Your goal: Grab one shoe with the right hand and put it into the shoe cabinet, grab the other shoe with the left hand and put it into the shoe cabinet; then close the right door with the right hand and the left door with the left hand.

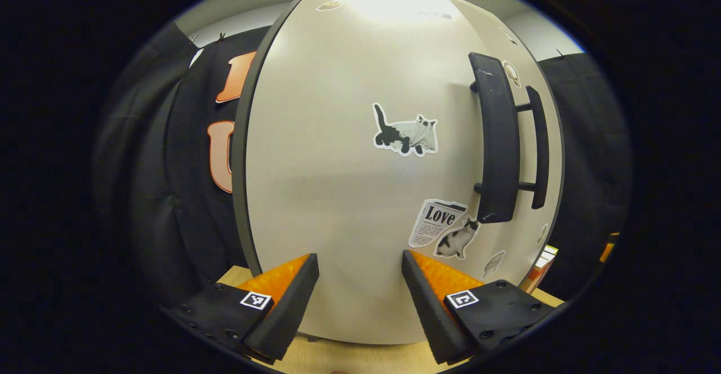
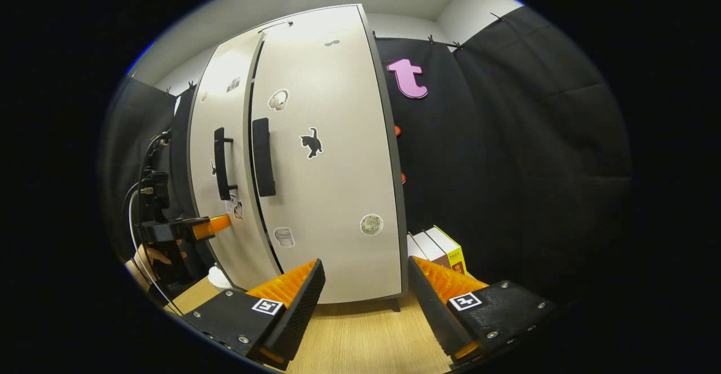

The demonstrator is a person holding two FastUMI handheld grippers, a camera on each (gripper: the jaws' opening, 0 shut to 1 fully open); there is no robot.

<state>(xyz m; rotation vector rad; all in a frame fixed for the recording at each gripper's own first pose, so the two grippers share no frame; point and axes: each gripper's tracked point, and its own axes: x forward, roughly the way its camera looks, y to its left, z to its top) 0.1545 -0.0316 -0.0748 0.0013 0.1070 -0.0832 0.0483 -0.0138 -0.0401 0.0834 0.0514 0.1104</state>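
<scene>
The white shoe cabinet's left door (image 1: 338, 182), with cat stickers, stands close in front of my left gripper (image 1: 360, 284), which is open with nothing between its fingers. Its black handle (image 1: 498, 137) is at upper right, and the right door's handle (image 1: 539, 146) sits just beyond it. In the right gripper view the right door (image 2: 332, 182) lies flat against the cabinet. A thin dark seam separates it from the left door (image 2: 225, 137). The left gripper (image 2: 217, 225) shows there with its fingertips against the left door's face. My right gripper (image 2: 366, 289) is open, a short way back from the right door.
The cabinet stands on a wooden tabletop (image 2: 360, 334). Several books (image 2: 439, 250) lean beside its right side, and their edge (image 1: 542, 264) also shows past the door. A hand (image 2: 152, 255) and cables are at the far left. Black cloth walls surround the booth.
</scene>
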